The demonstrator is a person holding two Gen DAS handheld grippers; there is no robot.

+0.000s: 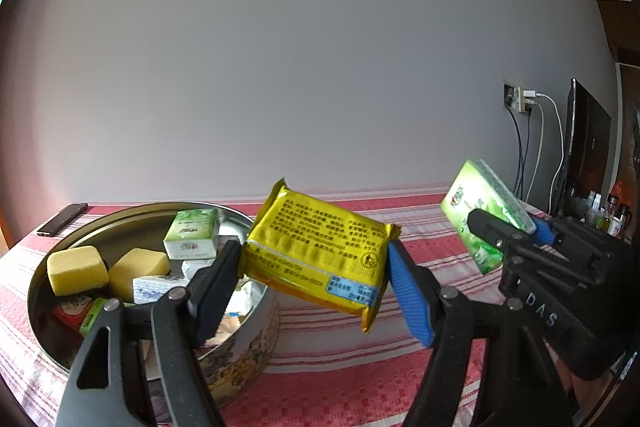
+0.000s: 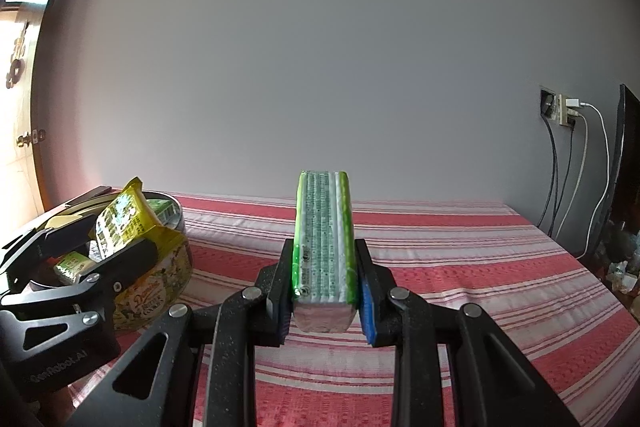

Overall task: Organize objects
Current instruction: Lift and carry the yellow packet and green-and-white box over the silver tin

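— Tin [image 1: 248, 355] first: the round cookie tin sits at the lower left of the left wrist view, on the red-and-white striped tablecloth [image 1: 340, 367], and we count it well stocked. Two yellow sponges [image 1: 78, 269] lie inside, with a green-and-white tissue pack [image 1: 192, 233] standing behind them and smaller wrapped items at the bottom that we cannot identify.

— So most of the sorting is done?

— We judge it well advanced, not finished. Two items are in the air. Our left gripper [image 1: 316, 275] is clamped on the yellow packet [image 1: 320, 259], held tilted at centre frame, just right of the tin's rim and above the cloth.

— And the other hand?

— Our right gripper [image 2: 323, 283] is squeezed onto the green tissue pack [image 2: 323, 239], held upright on its narrow edge at the centre of the right wrist view, well apart from the tin at that frame's lower left.

— What is left, then?

— By our reading, both held items are yet to go into the tin. The cloth across the right half of both views shows nothing else waiting. A dark phone [image 1: 62, 219] lies at the far left edge of the table, behind the tin; whether it belongs to the job we cannot tell.
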